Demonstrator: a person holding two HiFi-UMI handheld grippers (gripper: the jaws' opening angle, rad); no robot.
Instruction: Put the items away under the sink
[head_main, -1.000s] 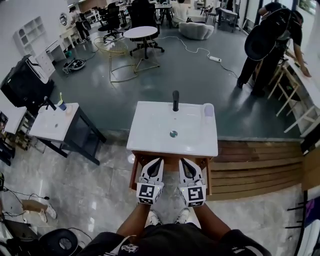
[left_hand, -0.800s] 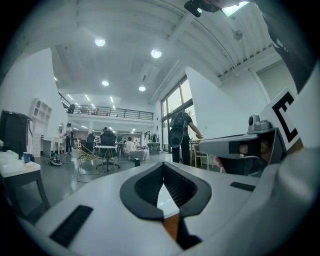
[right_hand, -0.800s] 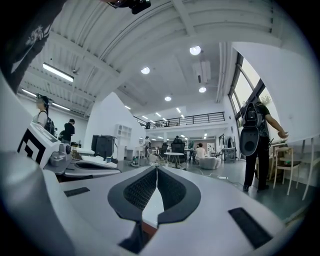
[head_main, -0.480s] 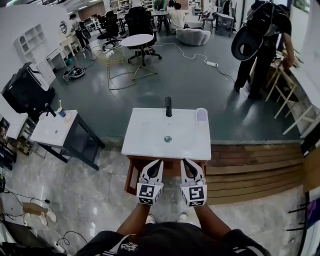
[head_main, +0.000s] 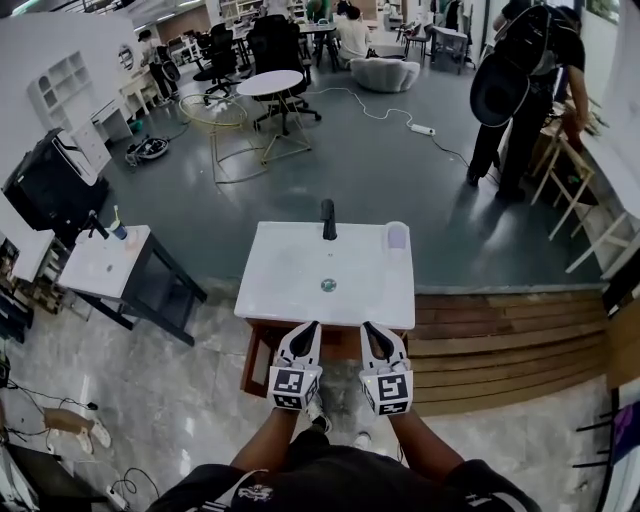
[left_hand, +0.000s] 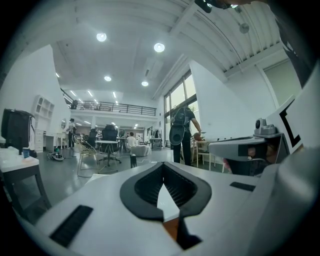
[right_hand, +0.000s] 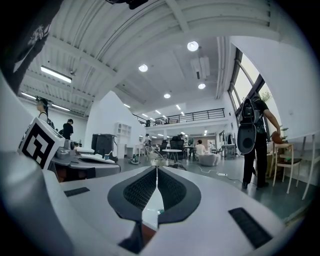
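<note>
A white sink top (head_main: 290, 290) with a black faucet (head_main: 328, 218) and a drain (head_main: 328, 285) stands on a wooden cabinet (head_main: 256, 358) just ahead of me. At its back right corner sits a pale translucent cup (head_main: 396, 236). My left gripper (head_main: 311, 327) and right gripper (head_main: 368, 328) are held side by side, their tips at the sink's front edge. Both are shut with nothing between the jaws, as the left gripper (left_hand: 162, 166) and right gripper (right_hand: 157, 169) views confirm. The cabinet's inside is hidden.
A small white side table (head_main: 100, 265) with a cup stands to the left, a dark case (head_main: 50, 185) beyond it. Wooden decking (head_main: 500, 340) runs off to the right. A person with a backpack (head_main: 520, 90) stands at back right. Chairs and a round table (head_main: 272, 85) lie farther back.
The sink has slid left and slightly down in the head view as the person shifts their feet. Both grippers stay shut and side by side.
</note>
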